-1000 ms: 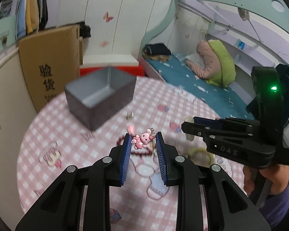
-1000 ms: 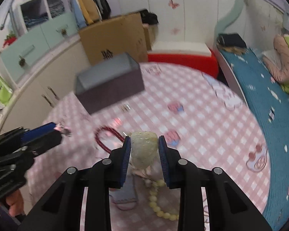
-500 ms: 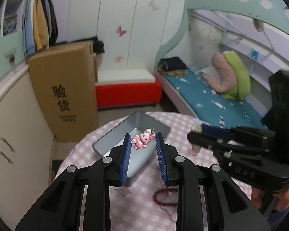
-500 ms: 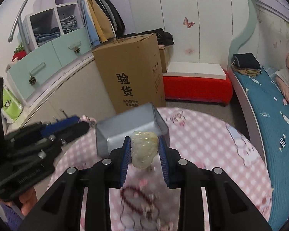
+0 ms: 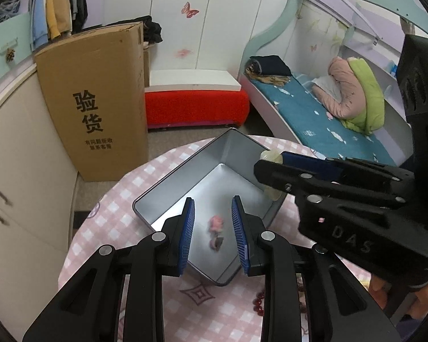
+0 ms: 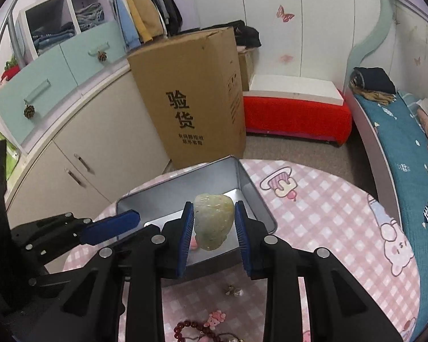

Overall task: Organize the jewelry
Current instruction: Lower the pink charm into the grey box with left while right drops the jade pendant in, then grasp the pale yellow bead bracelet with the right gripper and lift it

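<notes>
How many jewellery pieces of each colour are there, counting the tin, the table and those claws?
Pale green pendant: 1
Pink charms: 2
Dark red bead bracelet: 1
Small metallic piece: 1
Total: 5

Both tools crowd above the open tin (image 5: 231, 154): the right tool (image 5: 266, 171) blocks its 3 o'clock rim, the left tool (image 5: 212, 228) its 6 o'clock end. The tin's 10 o'clock side and the tabletop (image 6: 328, 199) toward 2 o'clock lie free.
</notes>
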`<state>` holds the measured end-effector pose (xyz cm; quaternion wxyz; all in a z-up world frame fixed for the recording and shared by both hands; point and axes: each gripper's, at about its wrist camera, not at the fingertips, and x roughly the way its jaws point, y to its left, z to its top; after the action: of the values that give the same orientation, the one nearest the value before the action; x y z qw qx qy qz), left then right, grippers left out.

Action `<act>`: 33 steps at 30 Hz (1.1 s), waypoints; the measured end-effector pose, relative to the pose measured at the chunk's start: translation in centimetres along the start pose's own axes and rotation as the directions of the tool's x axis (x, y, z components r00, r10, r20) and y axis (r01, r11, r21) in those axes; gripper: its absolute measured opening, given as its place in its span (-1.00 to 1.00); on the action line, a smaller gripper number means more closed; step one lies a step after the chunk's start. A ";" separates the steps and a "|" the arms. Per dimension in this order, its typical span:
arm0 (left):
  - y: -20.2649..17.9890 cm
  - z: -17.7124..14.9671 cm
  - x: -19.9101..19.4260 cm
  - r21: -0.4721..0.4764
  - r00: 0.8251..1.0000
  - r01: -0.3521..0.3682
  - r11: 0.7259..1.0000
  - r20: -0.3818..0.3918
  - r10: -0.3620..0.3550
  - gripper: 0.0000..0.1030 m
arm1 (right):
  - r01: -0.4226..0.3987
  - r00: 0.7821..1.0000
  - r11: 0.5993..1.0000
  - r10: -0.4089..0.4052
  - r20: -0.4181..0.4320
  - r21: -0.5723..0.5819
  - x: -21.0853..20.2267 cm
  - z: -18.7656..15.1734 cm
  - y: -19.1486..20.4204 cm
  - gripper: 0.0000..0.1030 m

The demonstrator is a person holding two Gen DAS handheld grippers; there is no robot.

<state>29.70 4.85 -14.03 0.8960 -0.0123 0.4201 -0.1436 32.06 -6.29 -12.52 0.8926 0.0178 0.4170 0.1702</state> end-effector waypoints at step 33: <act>2.4 -1.1 -4.2 -0.080 0.992 -0.110 0.991 0.051 0.115 0.28 | 0.022 0.995 0.997 -0.028 -0.091 -0.070 1.2 -0.7 1.5 -0.33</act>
<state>26.93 8.33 -11.97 0.9128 -0.0269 0.4003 -0.0762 31.84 -4.53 -13.56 0.8748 -0.0261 0.4515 0.1740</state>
